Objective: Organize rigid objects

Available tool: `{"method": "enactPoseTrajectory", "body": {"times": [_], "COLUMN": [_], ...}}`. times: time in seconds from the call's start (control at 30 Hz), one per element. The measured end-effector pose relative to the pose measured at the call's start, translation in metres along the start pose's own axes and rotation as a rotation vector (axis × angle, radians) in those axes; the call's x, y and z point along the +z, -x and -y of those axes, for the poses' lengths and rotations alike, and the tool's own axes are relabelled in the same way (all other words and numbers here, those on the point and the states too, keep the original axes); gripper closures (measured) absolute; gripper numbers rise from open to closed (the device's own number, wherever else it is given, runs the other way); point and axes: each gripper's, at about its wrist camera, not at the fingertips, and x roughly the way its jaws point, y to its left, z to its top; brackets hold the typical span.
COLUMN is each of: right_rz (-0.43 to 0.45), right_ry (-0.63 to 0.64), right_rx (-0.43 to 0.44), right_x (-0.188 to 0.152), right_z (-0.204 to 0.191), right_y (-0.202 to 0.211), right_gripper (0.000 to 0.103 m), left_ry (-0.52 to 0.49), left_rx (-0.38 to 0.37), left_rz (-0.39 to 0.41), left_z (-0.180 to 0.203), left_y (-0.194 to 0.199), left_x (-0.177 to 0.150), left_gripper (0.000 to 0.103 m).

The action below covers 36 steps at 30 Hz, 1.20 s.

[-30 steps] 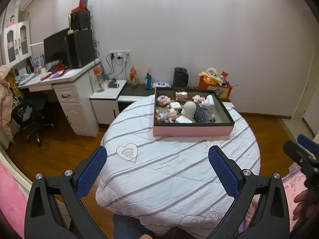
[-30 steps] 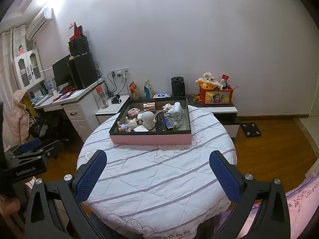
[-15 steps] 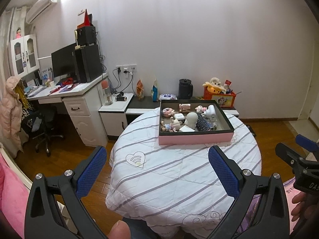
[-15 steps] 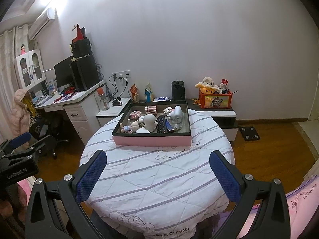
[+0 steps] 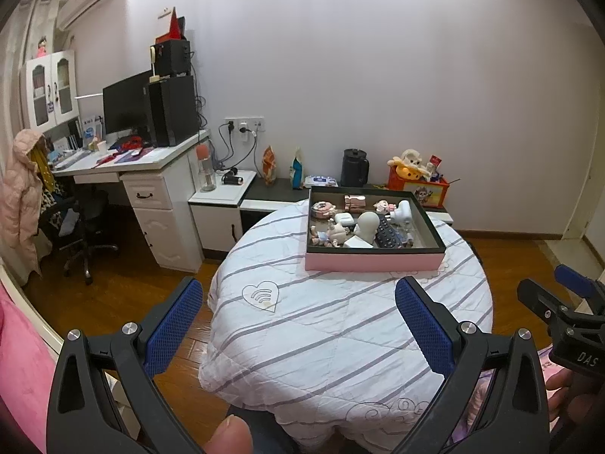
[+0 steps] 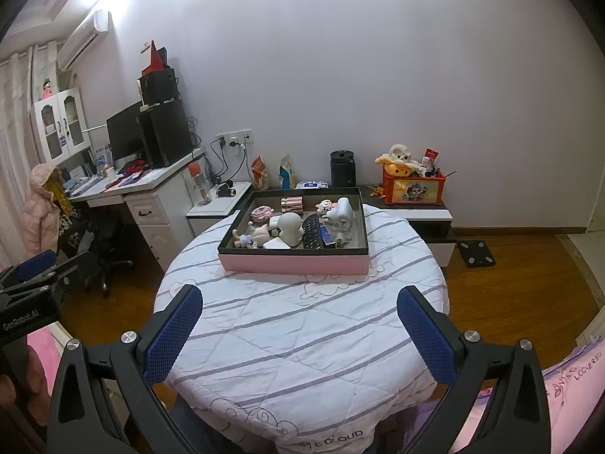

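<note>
Left wrist view is showing the left gripper [image 5: 298,306] hanging with its blue pads spread wide and nothing between them, held back from the near edge of the round table [image 5: 340,340]. Right wrist view is showing the right gripper [image 6: 298,308] doing the same, jaws wide apart and empty, with the left tool appearing at its far-left edge. All the small things are sitting in the pink-sided tray [image 5: 374,261] toward the far side of the table: a remote [image 6: 312,231] lying lengthwise near the middle, a white bust [image 6: 290,227] just left of it, small dolls [image 6: 251,236] at the near-left corner, and a rose-gold cylinder [image 6: 291,203] by the far wall. The quilted cloth around the tray is lying bare. Compared with a second ago, both cameras are sitting farther from the table and a little higher, so the tray is looking smaller and more floor is showing; the tray's contents are keeping the same places and both jaws are holding the same spread. That retreat is fitting two readings: hands pulling away with the sorting finished, or hands settling before reaching into the tray. With everything already gathered inside the tray, the pictures are not settling which.
</note>
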Motion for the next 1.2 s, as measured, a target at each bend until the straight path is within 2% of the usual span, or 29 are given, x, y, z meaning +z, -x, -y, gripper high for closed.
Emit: {"method": "enactPoseTrajectory", "body": {"times": [1.2], "right_rz": [-0.011], "right_ry": [0.005], "right_rx": [0.001], "right_x": [0.0009], "right_z": [-0.0017], "right_y": [-0.0045], "right_gripper": [0.000], "left_ry": [-0.011], "left_rx": [-0.001], "left_rz": [-0.027], "left_z": [-0.0028], "left_y": [-0.0074], "left_x": [-0.0032], "left_gripper": [0.000]}}
